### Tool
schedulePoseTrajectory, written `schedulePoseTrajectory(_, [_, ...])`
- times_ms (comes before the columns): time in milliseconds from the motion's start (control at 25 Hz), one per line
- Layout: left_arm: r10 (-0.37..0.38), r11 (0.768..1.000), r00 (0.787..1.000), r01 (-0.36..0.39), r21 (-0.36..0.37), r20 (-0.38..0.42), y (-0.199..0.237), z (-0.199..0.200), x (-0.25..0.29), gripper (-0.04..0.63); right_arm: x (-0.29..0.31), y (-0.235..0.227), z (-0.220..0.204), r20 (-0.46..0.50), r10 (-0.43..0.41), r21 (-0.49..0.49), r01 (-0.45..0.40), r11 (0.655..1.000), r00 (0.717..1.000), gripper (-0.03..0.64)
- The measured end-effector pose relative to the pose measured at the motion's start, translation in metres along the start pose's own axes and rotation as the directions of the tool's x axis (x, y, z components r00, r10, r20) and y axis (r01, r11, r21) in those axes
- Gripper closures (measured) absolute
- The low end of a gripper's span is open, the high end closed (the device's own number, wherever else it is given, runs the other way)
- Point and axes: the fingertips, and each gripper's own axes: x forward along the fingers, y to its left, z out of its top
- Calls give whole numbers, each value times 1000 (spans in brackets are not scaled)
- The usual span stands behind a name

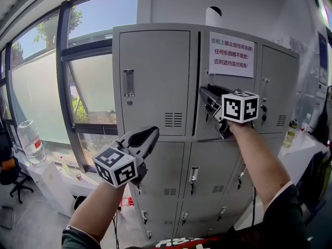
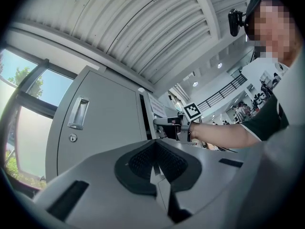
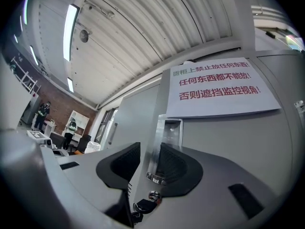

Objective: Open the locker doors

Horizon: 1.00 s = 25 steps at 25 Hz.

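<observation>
Swing-out of one grey sheet-metal locker door (image 1: 234, 84), judged as the step in hand. Sits in the top row, middle, of the grey steel locker bank (image 1: 192, 30). Stands slightly ajar, with a dark gap down its left edge. Carries a white paper notice (image 1: 231, 54) printed in red.

Grasped at that free edge by the right gripper (image 1: 207, 95). Seen from the right gripper view, with the door's edge and its recessed chrome handle (image 3: 170, 130) between the gripper's pads, apparently pinched. Just below hangs a small key with a dark fob (image 3: 143, 206), left in the lock.

Next, probably: pull the edge outward along the hinge's arc, keeping the pinch square so the thin metal does not slip free. Then move on to a neighbouring door.

Lower and to the left, the left gripper (image 1: 150, 136): clenched on nothing, apart from the lockers, in front of the top-left door (image 1: 155, 77).

Counted: nine doors visible, three rows of three, the lowest row partly cut off. One ajar, the rest seemingly closed. Two grippers, one notice, one key. Beside the window, one clear plastic bottle (image 1: 31, 139).
</observation>
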Motion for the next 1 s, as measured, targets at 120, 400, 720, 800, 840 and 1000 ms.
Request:
schedulePoseTrajectory(120, [-6, 1000, 1000, 6, 1, 14, -17, 5, 0, 589, -15, 7, 5, 6, 35, 8, -35, 999, 999, 479])
schedulePoseTrajectory(400, [7, 1000, 1000, -7, 20, 16, -53, 11, 7, 589, -53, 19, 16, 37, 141, 32, -142, 989, 989, 479])
schedulePoseTrajectory(720, [18, 999, 1000, -19, 41, 11, -103, 16, 28, 589, -116, 21, 30, 88, 256, 50, -261, 964, 963, 480])
schedulePoseTrajectory(800, [20, 999, 1000, -21, 42, 10, -110, 19, 29, 589, -128, 23, 34, 98, 283, 57, -290, 955, 954, 479])
schedulePoseTrajectory(840, [24, 999, 1000, -24, 41, 10, -114, 20, 30, 589, -136, 22, 35, 103, 298, 60, -305, 951, 949, 479])
schedulePoseTrajectory(1000, [38, 998, 999, -39, 49, 13, -136, 25, 35, 589, -169, 15, 41, 116, 356, 61, -364, 929, 927, 479])
